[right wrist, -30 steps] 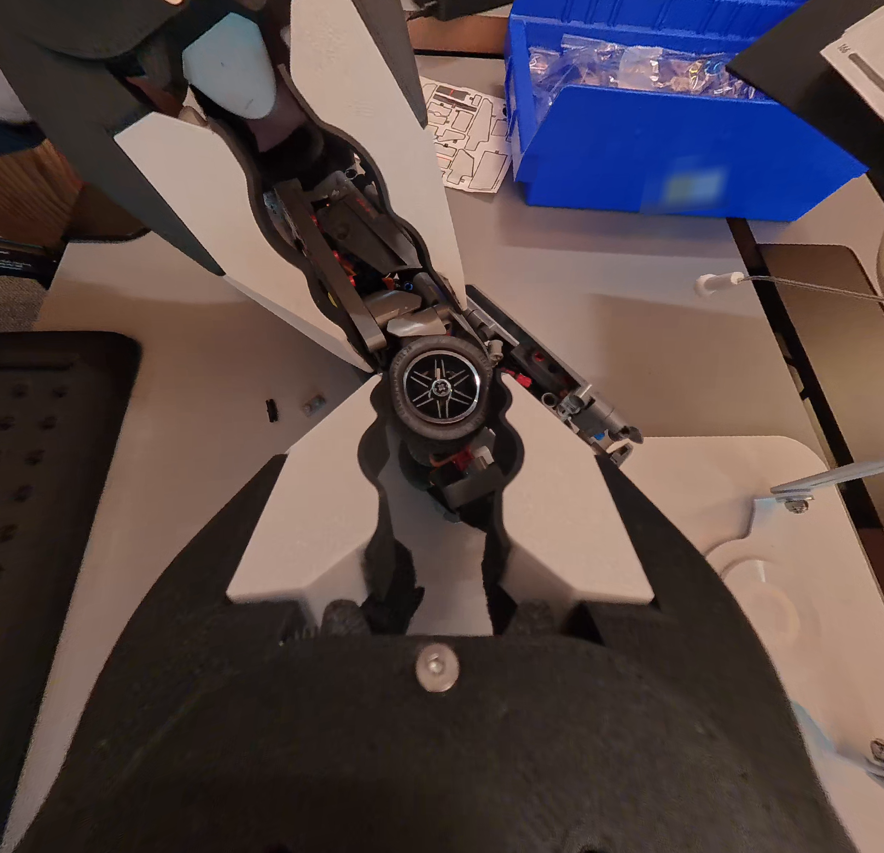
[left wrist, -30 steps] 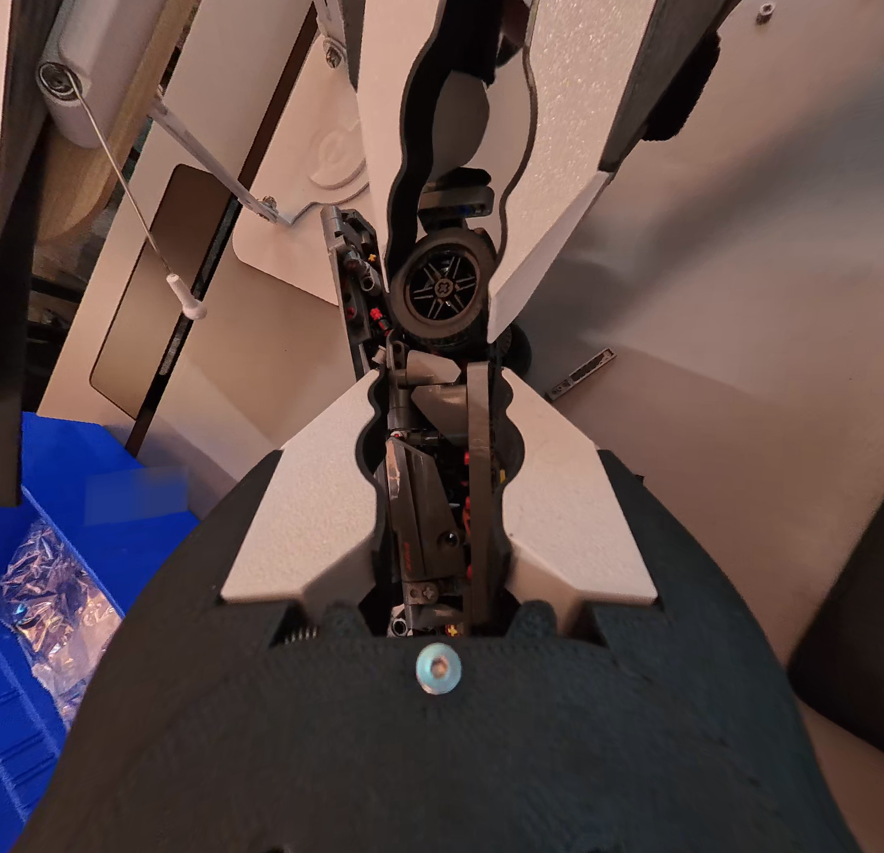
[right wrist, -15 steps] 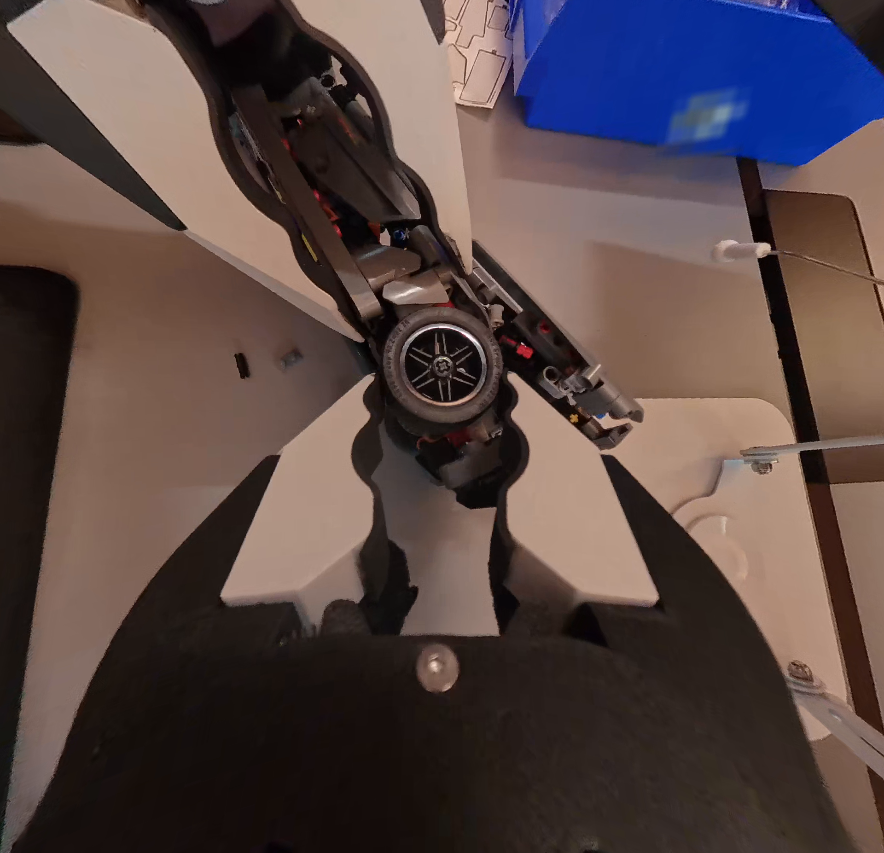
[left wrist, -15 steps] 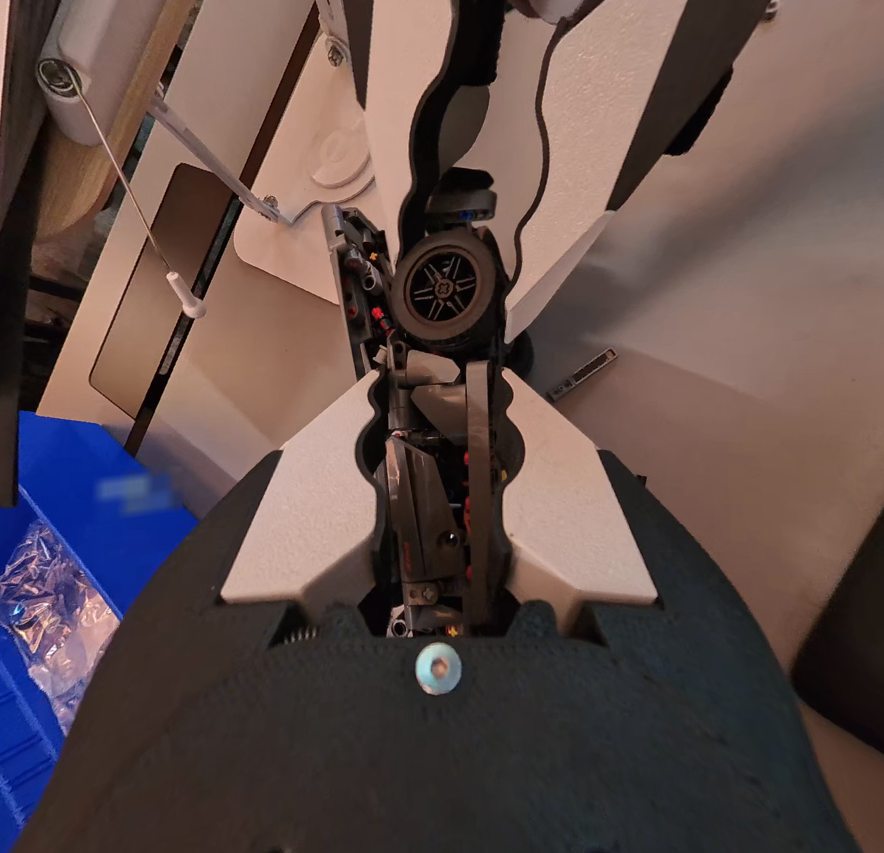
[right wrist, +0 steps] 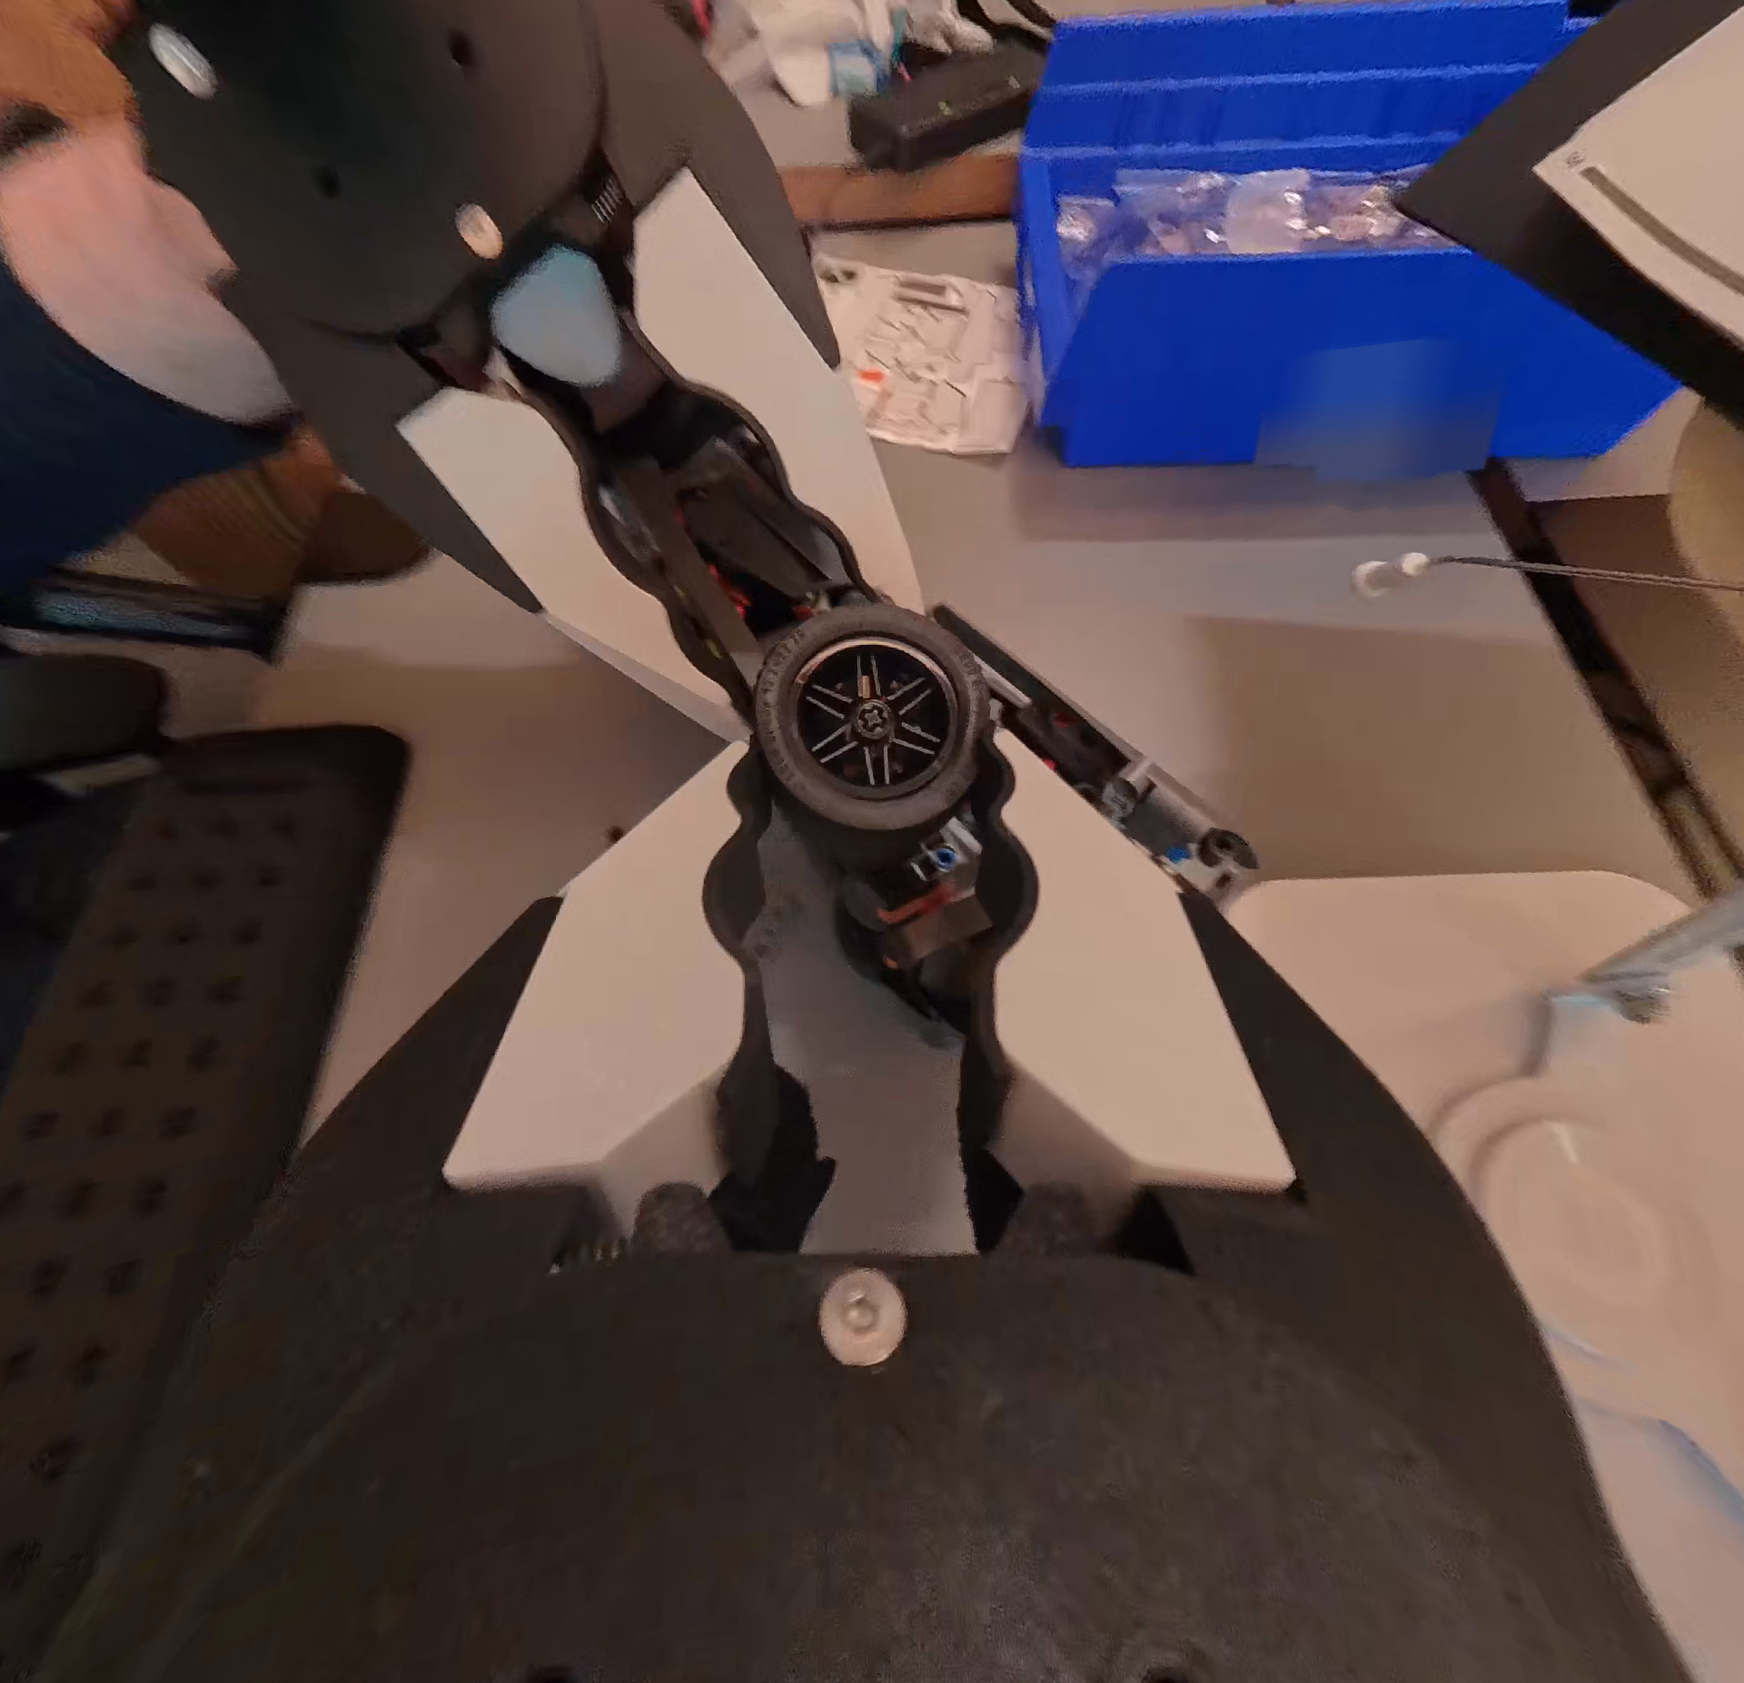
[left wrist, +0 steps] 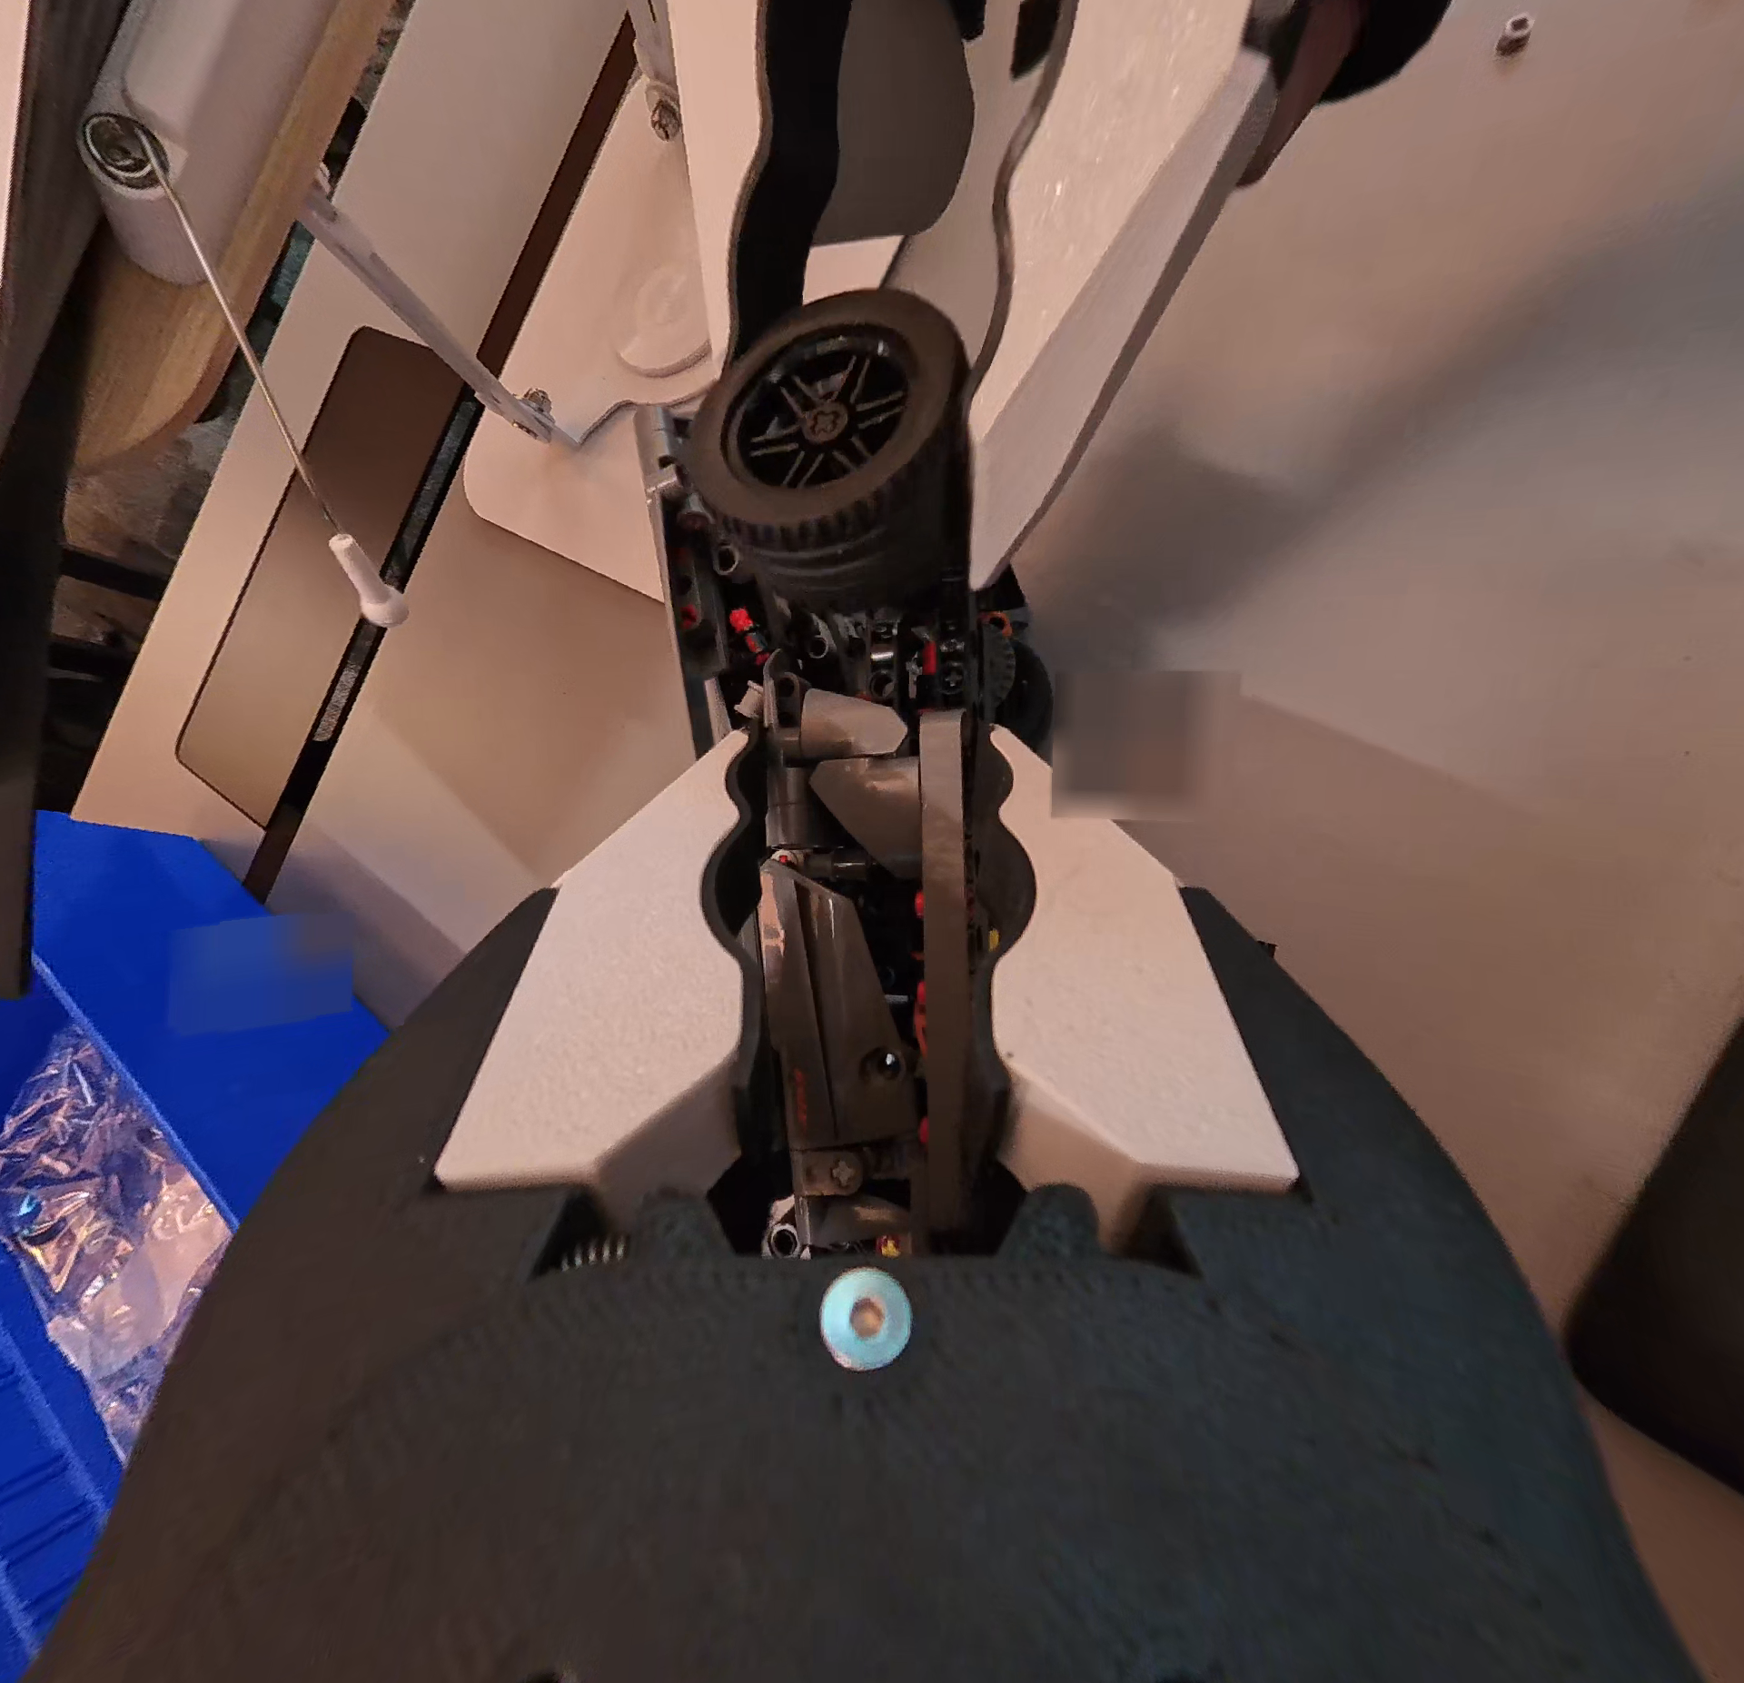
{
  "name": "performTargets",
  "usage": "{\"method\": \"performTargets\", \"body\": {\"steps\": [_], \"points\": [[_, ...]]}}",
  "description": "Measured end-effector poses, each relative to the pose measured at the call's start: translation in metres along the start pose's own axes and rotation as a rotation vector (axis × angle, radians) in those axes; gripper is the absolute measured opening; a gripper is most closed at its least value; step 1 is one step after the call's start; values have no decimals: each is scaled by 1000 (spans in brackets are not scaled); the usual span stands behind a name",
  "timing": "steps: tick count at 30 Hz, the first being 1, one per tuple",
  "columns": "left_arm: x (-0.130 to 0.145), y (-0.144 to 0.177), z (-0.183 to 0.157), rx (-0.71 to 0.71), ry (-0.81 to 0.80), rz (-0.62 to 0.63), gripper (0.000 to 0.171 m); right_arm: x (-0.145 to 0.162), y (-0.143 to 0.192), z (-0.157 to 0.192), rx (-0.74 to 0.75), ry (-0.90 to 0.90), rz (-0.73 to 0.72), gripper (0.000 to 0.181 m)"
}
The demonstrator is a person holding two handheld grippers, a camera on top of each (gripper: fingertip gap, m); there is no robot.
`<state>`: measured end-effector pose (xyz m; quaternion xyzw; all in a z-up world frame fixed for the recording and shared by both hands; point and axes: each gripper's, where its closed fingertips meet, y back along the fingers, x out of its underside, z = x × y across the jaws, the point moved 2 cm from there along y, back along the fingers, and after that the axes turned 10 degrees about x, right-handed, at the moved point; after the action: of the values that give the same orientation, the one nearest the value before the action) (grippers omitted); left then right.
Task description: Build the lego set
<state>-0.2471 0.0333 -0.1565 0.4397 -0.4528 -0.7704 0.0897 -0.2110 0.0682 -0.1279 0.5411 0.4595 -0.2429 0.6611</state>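
A dark grey lego car body with red and black pins stands lengthwise between the jaws of my left gripper, which is shut on it. A black wheel with a spoked rim sits at the body's far end, tilted so its tread shows. My right gripper is shut on this wheel, one fingertip on each side of the tyre. In the left wrist view the right gripper's fingers come in from the top. In the right wrist view the left gripper's fingers come in from the upper left, with the body reaching to the right.
A blue bin of clear bags stands at the back right and also shows in the left wrist view. A printed sheet lies beside it. A black perforated mat lies left. A white-tipped cable and a white plate are right. My hands' fingertips stand some 4 cm from each other.
The wheel in my right gripper has moved away from the left gripper along the body and tilted, showing more tread. The right wrist view has swung up. The left gripper keeps its hold.
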Motion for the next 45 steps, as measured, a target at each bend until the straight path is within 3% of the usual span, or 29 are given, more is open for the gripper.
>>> {"method": "performTargets", "body": {"steps": [5, 11, 19, 28, 33, 35, 37, 45], "points": [[2, -1, -1, 1, 8, 18, 58, -12, 18, -1, -149, -188, -117, 43], [-17, 17, 4, -50, 3, -109, 63, -29, 45, 10, -472, -431, -229, 45], [-90, 52, -21, -133, -160, -352, 54, -46, 70, 37, -806, -559, -251, 45], [-110, 64, -45, 17, -136, -494, 31, -50, 86, 56, -1026, -587, -237, 52], [-112, 72, -42, 74, -66, -575, 23, -54, 83, 47, -950, -591, -269, 59], [-111, 72, -40, 75, -51, -576, 23, -55, 85, 47, -931, -571, -278, 48], [-111, 72, -38, 63, -38, -583, 22, -57, 85, 43, -882, -561, -284, 50], [-111, 79, -26, 169, 161, -663, 22, -60, 91, 27, -476, -267, -355, 48]]}}
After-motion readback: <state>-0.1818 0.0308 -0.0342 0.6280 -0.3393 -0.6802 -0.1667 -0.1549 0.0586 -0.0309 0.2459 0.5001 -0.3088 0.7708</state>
